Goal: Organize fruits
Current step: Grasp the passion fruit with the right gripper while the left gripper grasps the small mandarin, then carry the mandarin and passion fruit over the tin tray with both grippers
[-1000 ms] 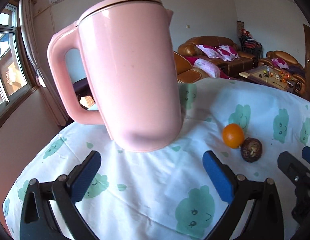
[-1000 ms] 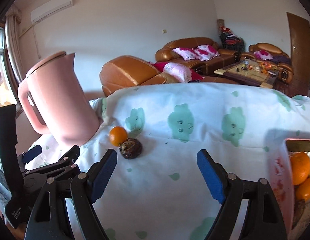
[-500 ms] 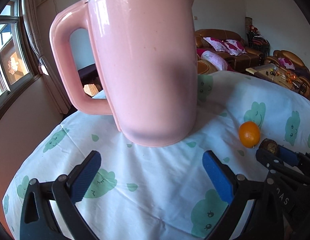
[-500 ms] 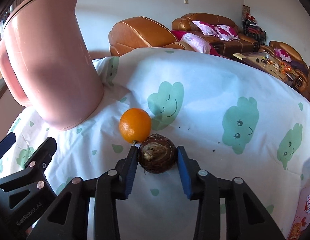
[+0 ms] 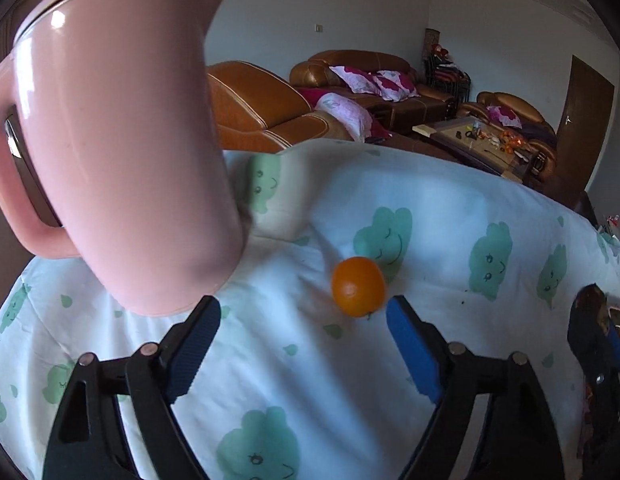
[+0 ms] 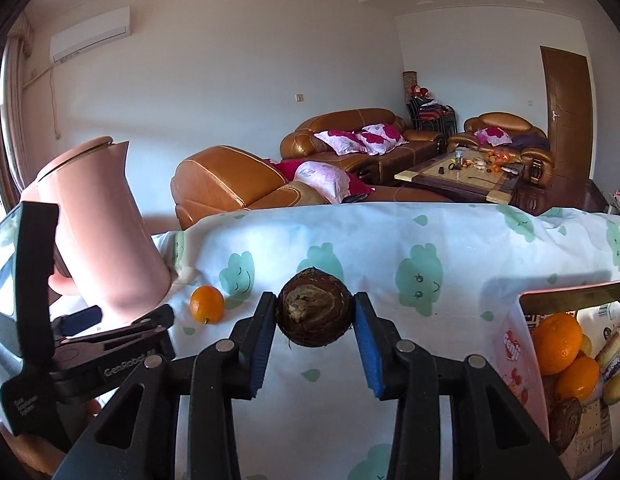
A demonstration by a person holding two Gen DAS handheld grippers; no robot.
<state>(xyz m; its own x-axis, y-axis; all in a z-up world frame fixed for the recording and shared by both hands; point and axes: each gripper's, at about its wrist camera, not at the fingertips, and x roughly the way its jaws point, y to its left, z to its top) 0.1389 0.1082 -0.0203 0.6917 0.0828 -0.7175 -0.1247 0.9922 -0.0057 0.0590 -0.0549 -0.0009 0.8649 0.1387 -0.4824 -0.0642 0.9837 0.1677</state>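
A small orange lies on the cloud-print tablecloth. My left gripper is just short of it, the orange slightly ahead and close to the right finger; the jaws are closing and nothing is between the pads. My right gripper is shut on a brown, rough round fruit, its blue pads pressing on both sides. The same orange sits to its left, beside the left gripper. The right gripper also shows at the edge of the left wrist view.
A tall pink kettle stands on the left of the table, close to the orange. An open printed box at the right edge holds oranges and other fruit. Leather sofas stand beyond the table's far edge.
The right gripper closed on the brown fruit and carried it right, away from the orange. The left gripper swung right from the kettle to the orange, and its jaws have narrowed.
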